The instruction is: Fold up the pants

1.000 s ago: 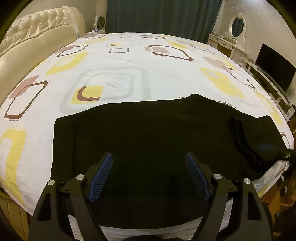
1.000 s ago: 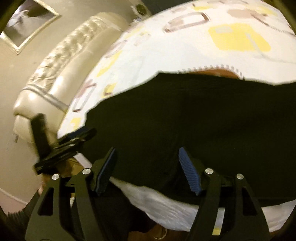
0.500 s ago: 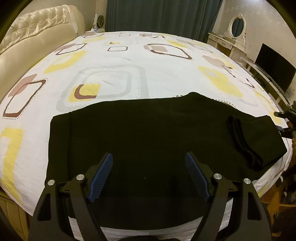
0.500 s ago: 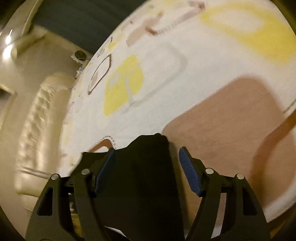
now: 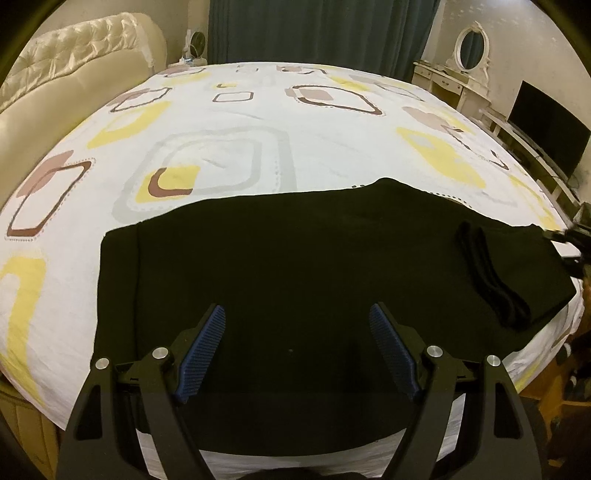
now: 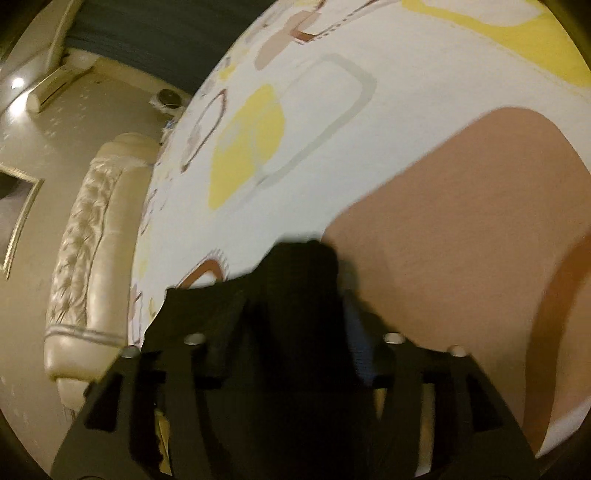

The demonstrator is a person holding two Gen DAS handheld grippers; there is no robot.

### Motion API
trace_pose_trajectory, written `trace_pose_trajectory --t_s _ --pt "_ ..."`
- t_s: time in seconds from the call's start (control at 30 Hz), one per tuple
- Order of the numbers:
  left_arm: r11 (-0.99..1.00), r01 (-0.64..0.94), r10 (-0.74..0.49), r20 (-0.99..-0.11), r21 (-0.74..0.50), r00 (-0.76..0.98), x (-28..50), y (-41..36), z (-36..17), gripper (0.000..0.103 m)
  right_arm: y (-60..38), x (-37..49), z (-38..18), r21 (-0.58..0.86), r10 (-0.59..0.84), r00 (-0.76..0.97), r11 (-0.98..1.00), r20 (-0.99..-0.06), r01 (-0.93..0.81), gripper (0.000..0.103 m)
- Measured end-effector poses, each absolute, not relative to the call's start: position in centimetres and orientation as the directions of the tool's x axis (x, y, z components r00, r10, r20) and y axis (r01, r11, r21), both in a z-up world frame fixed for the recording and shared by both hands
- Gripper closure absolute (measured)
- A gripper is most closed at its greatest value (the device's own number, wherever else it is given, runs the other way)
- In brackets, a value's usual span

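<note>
Black pants lie flat across the near edge of the bed, waistband end with a dark ribbed band at the right. My left gripper is open, hovering above the middle of the pants near the bed's front edge. My right gripper has its jaws closed in on a corner of the black pants at the right end; it shows at the right edge of the left wrist view. The view is blurred.
The bed has a white sheet with yellow and brown squares. A cream tufted headboard is at the left. A white dressing table and a dark TV stand at the right. Dark curtains hang behind.
My right gripper swung to the pants' right end and its jaws closed on the black corner. My left gripper stayed open over the middle, barely moving.
</note>
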State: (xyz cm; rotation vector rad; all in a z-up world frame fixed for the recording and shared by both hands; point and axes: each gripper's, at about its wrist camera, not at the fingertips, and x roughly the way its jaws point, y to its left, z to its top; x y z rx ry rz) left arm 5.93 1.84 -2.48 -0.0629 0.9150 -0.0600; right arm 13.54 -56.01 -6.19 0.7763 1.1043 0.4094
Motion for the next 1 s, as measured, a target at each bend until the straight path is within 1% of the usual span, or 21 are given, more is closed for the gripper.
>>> trace_pose_trajectory --t_s 0.03,0.17,0.27,0.3,0.33,0.37,0.4,0.47,0.67,0.73,0.77,0.8,0.83,0.9,1.0 --pt "0.996 0.027 -0.080 -0.790 -0.080 0.608 5.9 1.8 -2.5 0.024 -56.3 12.5 -6.1 0.739 0.654 0.415 0.670 -0.633 0.071 0.042" --pt "0.995 0.018 -0.092 -0.789 -0.103 0.608 6.0 2.1 -2.3 0.024 -58.1 8.0 -6.4 0.759 0.667 0.427 0.647 -0.610 0.074 0.041" --pt "0.995 0.020 -0.091 -0.787 -0.099 0.610 6.0 2.0 -2.2 0.024 -58.4 6.1 -7.1 0.754 0.663 0.418 0.651 -0.621 0.087 0.041" --pt "0.995 0.022 -0.092 -0.786 -0.100 0.612 5.9 1.9 -2.1 0.024 -58.4 5.9 -7.2 0.751 0.661 0.416 0.655 -0.625 0.087 0.047" --pt "0.995 0.022 -0.093 -0.785 -0.101 0.613 5.9 1.9 -2.1 0.024 -58.2 5.6 -7.5 0.751 0.665 0.408 0.655 -0.625 0.083 0.055" --pt "0.995 0.022 -0.093 -0.784 -0.101 0.614 5.9 1.9 -2.0 0.024 -58.1 5.5 -7.7 0.730 0.646 0.403 0.678 -0.648 0.087 0.066" --pt "0.995 0.024 -0.094 -0.783 -0.100 0.615 5.8 1.8 -2.0 0.024 -57.9 5.4 -7.8 0.705 0.623 0.402 0.704 -0.672 0.088 0.072" --pt "0.995 0.027 -0.090 -0.781 -0.094 0.618 5.7 1.7 -1.9 0.024 -57.2 5.3 -8.1 0.657 0.580 0.401 0.750 -0.709 0.078 0.074" --pt "0.994 0.022 -0.094 -0.777 -0.103 0.622 5.9 2.0 -1.7 0.024 -57.1 5.1 -8.3 0.645 0.559 0.422 0.759 -0.714 0.085 0.075" --pt "0.994 0.016 -0.094 -0.777 -0.107 0.622 5.9 2.1 -1.7 0.024 -57.2 4.9 -8.1 0.656 0.563 0.428 0.749 -0.707 0.097 0.072" --pt "0.994 0.014 -0.090 -0.778 -0.104 0.622 5.8 2.2 -1.6 0.024 -57.5 4.7 -7.8 0.663 0.566 0.432 0.741 -0.703 0.109 0.068" --pt "0.995 0.014 -0.086 -0.778 -0.099 0.623 5.8 2.3 -1.6 0.024 -57.6 4.7 -7.4 0.663 0.560 0.437 0.738 -0.704 0.123 0.061" --pt "0.996 0.012 -0.080 -0.777 -0.093 0.624 5.8 2.4 -1.6 0.024 -57.8 4.4 -6.6 0.641 0.527 0.454 0.755 -0.719 0.139 0.058" --pt "0.995 0.005 -0.077 -0.776 -0.095 0.626 5.9 2.6 -1.5 0.024 -57.9 3.8 -4.5 0.611 0.468 0.512 0.778 -0.720 0.148 0.058" --pt "0.994 -0.004 -0.082 -0.772 -0.109 0.631 6.0 2.9 -1.4 0.024 -56.3 3.5 -2.3 0.642 0.498 0.554 0.761 -0.667 0.090 0.058"
